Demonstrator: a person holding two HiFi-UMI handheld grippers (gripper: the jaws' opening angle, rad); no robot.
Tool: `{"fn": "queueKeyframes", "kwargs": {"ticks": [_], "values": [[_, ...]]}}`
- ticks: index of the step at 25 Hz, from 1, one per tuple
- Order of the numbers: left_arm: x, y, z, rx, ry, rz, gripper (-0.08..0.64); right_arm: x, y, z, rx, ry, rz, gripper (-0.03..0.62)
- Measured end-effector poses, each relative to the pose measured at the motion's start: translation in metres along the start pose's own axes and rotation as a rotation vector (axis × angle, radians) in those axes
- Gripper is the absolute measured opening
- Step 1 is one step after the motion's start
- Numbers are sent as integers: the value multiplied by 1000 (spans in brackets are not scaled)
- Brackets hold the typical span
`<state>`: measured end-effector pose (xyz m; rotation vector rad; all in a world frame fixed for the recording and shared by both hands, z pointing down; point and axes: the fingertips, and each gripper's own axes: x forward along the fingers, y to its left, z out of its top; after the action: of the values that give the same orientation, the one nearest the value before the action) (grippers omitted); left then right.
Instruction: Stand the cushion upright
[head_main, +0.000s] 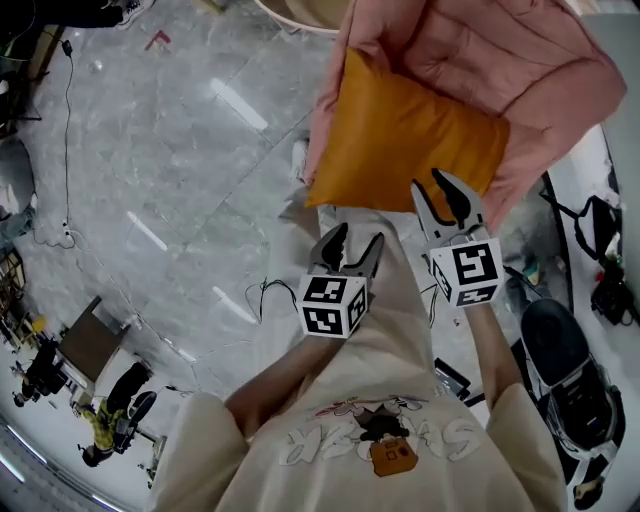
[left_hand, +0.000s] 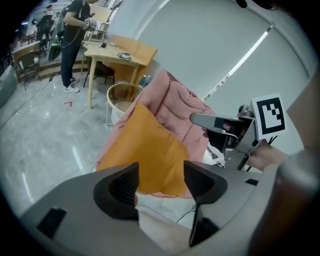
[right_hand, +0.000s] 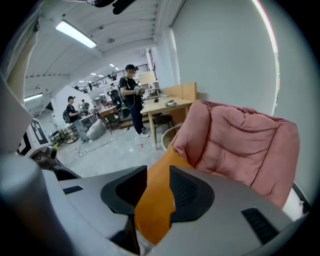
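Leaning back against a pink padded chair (head_main: 520, 60), the orange cushion (head_main: 405, 140) stands on its lower edge, tilted, with its top corner resting against the chair's back. Its lower edge sits at the front of the chair, just above the grey stone floor (head_main: 150, 150).

Both hands are held low in front of the person's beige shirt (head_main: 380, 440). The left tool (left_hand: 161, 167) is near the cushion's lower edge but clear of it. Its jaws are well apart with nothing between the pads, and only the cushion and some floor show beyond the gap.

The right tool (right_hand: 158, 172) is closer, and in the head view its tips overlap the cushion's lower right edge. Its jaws are a little apart. Orange cloth fills the narrow gap between them, but both ribbed pad faces look bare, so they do not appear to be pressing on the cushion.

Behind the chair are a round pale basket (left_hand: 122, 95) and a wooden bench (left_hand: 120, 47) with small items on it. A person in dark clothes (left_hand: 75, 30) stands at the bench. More people are visible farther back in the hall in the right gripper view.
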<state>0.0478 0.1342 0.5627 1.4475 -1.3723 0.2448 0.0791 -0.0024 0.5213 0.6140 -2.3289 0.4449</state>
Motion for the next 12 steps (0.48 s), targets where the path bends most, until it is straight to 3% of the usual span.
{"fn": "queueKeyframes", "kwargs": {"ticks": [4,12], "values": [[13,9,-9,-69,-2,2,316,18,-7,-6,-25,25,34,162],[37,35,-28,-231,-25,35,333,52,-21,-18,-59,68,57,176]]}}
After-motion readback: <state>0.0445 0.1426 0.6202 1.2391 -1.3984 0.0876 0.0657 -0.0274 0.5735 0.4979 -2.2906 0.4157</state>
